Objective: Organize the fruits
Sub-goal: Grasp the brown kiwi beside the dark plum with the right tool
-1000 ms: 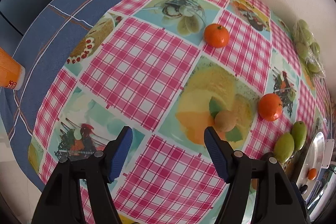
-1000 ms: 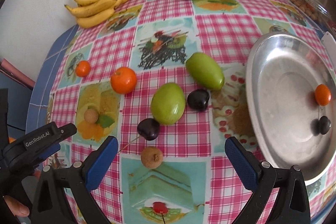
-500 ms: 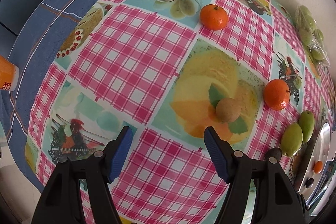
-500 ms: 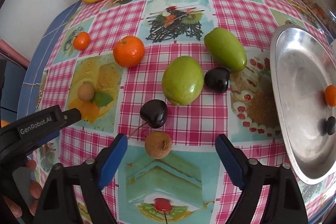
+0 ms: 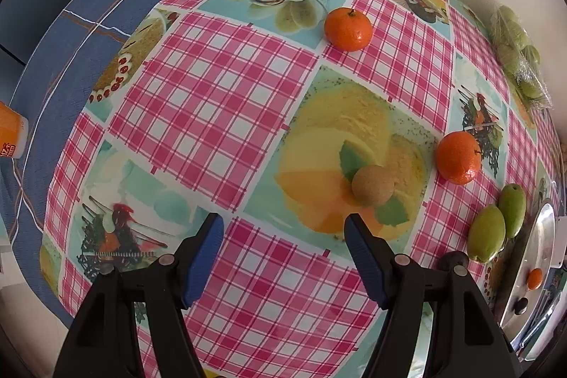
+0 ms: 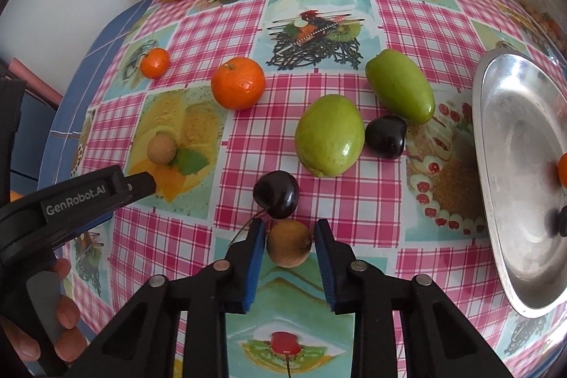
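Brown round longan (image 6: pixel 288 243) sits between the half-open right gripper (image 6: pixel 288 254); squeeze gently, avoiding the dark cherry (image 6: pixel 276 194). Left gripper (image 5: pixel 283 257) wide open, empty.

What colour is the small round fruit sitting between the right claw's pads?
Brownish tan, a matte skin; the small round fruit shows best in the right wrist view.

Cherry (image 6: pixel 276 194) just behind longan (image 6: pixel 288 243)
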`<action>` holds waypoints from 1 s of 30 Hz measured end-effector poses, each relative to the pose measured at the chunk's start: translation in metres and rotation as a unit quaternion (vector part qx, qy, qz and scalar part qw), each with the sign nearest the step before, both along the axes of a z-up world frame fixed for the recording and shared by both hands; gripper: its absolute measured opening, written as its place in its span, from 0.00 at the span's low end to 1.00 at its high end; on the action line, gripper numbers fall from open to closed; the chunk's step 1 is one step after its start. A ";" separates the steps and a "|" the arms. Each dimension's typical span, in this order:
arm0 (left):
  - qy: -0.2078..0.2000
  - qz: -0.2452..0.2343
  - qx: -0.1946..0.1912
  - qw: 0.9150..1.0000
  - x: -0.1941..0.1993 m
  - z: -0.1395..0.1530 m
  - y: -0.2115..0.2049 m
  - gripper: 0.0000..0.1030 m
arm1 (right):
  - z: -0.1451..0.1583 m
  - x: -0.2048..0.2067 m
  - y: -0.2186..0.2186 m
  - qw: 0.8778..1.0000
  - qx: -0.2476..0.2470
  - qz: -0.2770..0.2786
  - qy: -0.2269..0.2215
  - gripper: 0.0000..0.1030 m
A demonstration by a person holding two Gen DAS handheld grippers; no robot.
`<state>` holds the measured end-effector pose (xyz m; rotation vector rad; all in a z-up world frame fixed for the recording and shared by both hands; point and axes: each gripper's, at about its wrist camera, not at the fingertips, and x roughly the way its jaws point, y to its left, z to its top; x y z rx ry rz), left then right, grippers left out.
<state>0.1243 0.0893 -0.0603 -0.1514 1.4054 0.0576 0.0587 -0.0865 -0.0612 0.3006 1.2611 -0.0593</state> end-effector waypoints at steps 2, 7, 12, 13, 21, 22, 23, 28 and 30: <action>-0.001 0.002 -0.004 1.000 0.000 0.001 -0.001 0.69 | 0.000 0.000 0.000 1.000 0.002 0.002 0.000 0.27; -0.011 -0.009 -0.008 1.000 0.003 0.004 -0.003 0.69 | 0.004 -0.002 -0.007 1.000 0.007 -0.004 -0.005 0.26; -0.038 -0.015 -0.007 0.999 0.009 0.012 -0.012 0.69 | 0.008 -0.002 -0.013 1.000 0.008 -0.012 -0.011 0.26; -0.040 -0.017 -0.014 0.999 0.011 0.012 -0.012 0.69 | 0.008 -0.002 -0.013 1.000 0.009 -0.014 -0.011 0.27; -0.060 -0.032 -0.045 0.997 0.019 0.015 -0.024 0.61 | 0.010 -0.004 -0.021 1.000 0.013 -0.018 -0.012 0.27; -0.061 -0.034 -0.047 0.996 0.020 0.016 -0.025 0.58 | 0.010 -0.004 -0.020 1.000 0.013 -0.018 -0.012 0.27; -0.062 -0.034 -0.050 0.996 0.019 0.015 -0.026 0.58 | 0.010 -0.004 -0.020 1.000 0.012 -0.018 -0.012 0.27; -0.060 -0.033 -0.071 0.995 0.024 0.012 -0.025 0.53 | 0.011 -0.004 -0.020 1.000 0.009 -0.019 -0.011 0.26; -0.064 -0.034 -0.077 0.994 0.024 0.013 -0.025 0.51 | 0.011 -0.004 -0.021 1.000 0.009 -0.021 -0.011 0.26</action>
